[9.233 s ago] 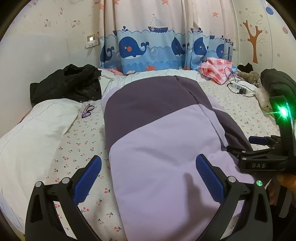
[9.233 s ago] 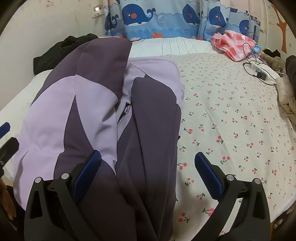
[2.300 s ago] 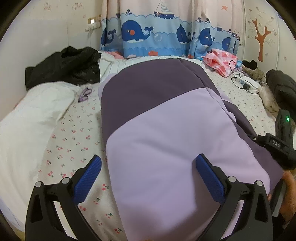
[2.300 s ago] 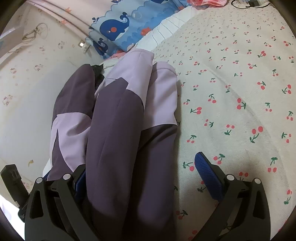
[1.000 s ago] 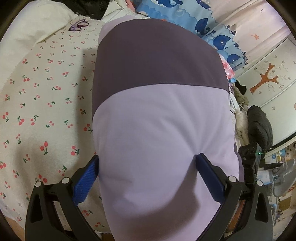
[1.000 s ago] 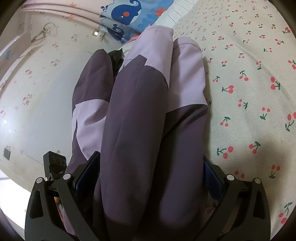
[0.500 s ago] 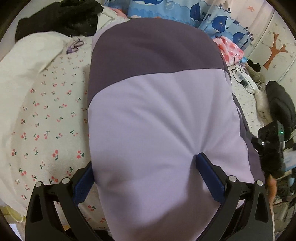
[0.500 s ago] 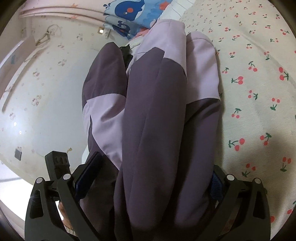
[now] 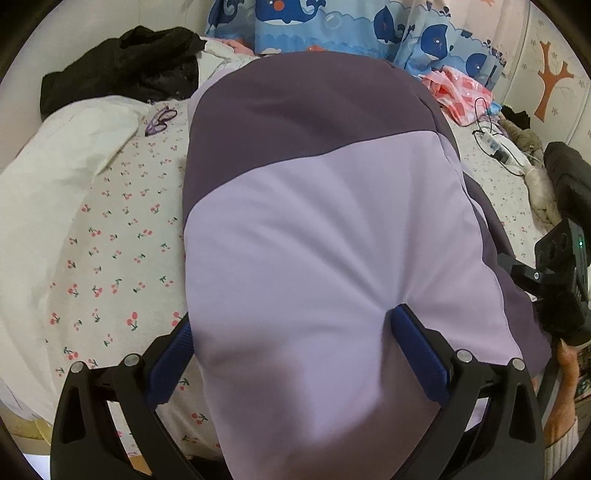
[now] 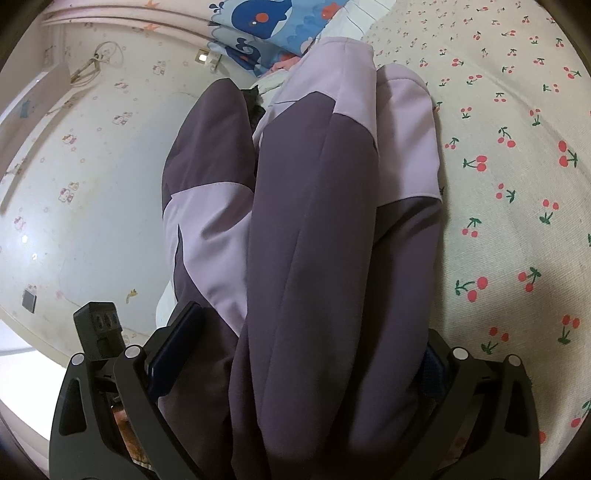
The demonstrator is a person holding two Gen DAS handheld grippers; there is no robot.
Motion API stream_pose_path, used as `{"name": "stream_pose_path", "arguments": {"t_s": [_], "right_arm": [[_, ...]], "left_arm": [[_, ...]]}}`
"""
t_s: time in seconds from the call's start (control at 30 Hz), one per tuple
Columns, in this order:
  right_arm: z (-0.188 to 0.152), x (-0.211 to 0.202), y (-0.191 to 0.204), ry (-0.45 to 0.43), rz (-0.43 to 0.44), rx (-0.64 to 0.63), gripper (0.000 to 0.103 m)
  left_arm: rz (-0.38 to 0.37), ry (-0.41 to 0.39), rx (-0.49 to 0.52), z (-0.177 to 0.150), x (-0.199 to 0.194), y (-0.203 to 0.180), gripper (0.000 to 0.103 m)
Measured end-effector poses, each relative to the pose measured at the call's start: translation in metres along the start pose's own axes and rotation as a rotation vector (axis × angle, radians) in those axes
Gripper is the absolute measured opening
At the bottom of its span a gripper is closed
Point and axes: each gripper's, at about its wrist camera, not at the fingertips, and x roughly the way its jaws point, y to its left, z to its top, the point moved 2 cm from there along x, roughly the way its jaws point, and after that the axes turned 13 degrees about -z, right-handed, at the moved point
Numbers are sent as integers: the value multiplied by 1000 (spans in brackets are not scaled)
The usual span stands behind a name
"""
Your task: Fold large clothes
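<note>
A: Closest in the left wrist view, the left claw has its blue pads spread wide, with the lilac panel of the jacket bulging between them. Clenched or not?

B: Grasping the jacket, I'd say; the cloth puckers at the right pad. The right claw likewise bites on dark purple folds (its right pad is nearly buried).

A: What does each view add?

B: The left one shows the jacket's smooth two-tone back, lilac near, dark purple farther off. The right one shows the other side: sleeves and panels bunched lengthwise, raised above the cherry-print bed sheet.

A: And farther back?

B: Left view only: a white pillow, purple glasses, a black garment, a pink checked cloth and a power strip on the bed; then the whale curtain.
</note>
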Motion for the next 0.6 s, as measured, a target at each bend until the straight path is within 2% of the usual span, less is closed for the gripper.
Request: {"name": "stream_pose_path", "arguments": {"t_s": [0.6], "right_arm": [[0,2,-1,-2,-8,-14,97]], "left_arm": [[6,-31,10,-5,0,-2,98]]}}
